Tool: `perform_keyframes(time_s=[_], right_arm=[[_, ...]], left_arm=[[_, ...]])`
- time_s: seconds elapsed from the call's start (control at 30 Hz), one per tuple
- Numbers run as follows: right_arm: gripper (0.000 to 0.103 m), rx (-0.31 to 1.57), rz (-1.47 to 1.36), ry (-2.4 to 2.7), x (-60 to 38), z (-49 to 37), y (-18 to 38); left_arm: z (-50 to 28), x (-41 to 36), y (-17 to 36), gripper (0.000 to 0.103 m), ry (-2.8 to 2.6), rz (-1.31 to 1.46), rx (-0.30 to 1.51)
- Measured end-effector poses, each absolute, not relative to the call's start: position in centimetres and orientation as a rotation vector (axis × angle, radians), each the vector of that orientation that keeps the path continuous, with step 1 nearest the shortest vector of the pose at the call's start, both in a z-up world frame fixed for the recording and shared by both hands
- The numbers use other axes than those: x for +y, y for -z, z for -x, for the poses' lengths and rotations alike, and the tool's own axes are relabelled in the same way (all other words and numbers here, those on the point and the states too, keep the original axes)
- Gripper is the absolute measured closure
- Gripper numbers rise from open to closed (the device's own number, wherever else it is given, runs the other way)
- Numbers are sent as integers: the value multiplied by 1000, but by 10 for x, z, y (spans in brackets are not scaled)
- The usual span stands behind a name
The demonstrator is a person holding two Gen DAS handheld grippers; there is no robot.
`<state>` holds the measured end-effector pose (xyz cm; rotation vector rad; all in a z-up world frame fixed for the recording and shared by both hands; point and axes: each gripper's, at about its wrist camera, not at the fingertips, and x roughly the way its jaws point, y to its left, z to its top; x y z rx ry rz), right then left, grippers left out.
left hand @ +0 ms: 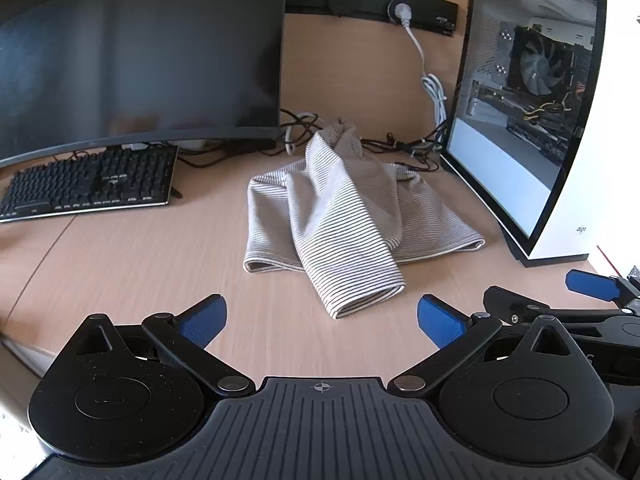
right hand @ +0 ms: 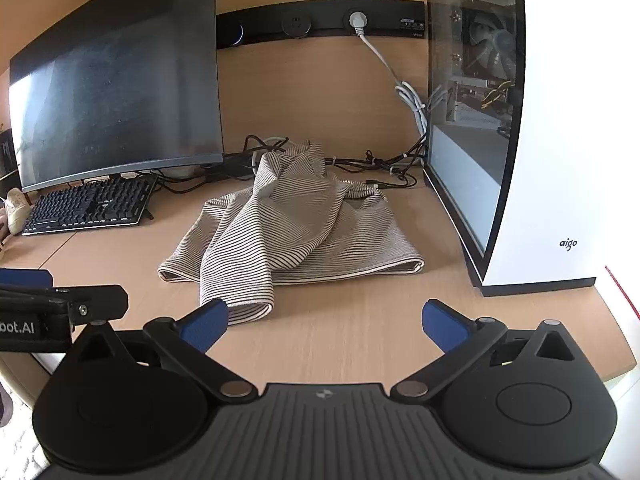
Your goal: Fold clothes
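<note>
A grey and white striped garment lies rumpled on the wooden desk, one sleeve draped forward over its body. It also shows in the right wrist view. My left gripper is open and empty, just in front of the sleeve's cuff. My right gripper is open and empty, near the desk's front edge, with its left fingertip next to the cuff. The right gripper's blue finger shows at the right of the left wrist view.
A dark monitor and black keyboard stand at the left. A white computer case with a glass side stands at the right. Cables lie behind the garment. The left gripper's body shows at the left.
</note>
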<state>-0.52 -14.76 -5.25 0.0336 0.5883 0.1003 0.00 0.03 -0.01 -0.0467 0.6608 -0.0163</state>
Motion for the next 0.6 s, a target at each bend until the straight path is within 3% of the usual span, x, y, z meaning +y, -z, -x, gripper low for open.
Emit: perform_keyframes(time_s=[0.6], right_arm=[[0,594,-27,-89,-145,9,51]], left_arm=[[-2,1,0,0,15,74,699]])
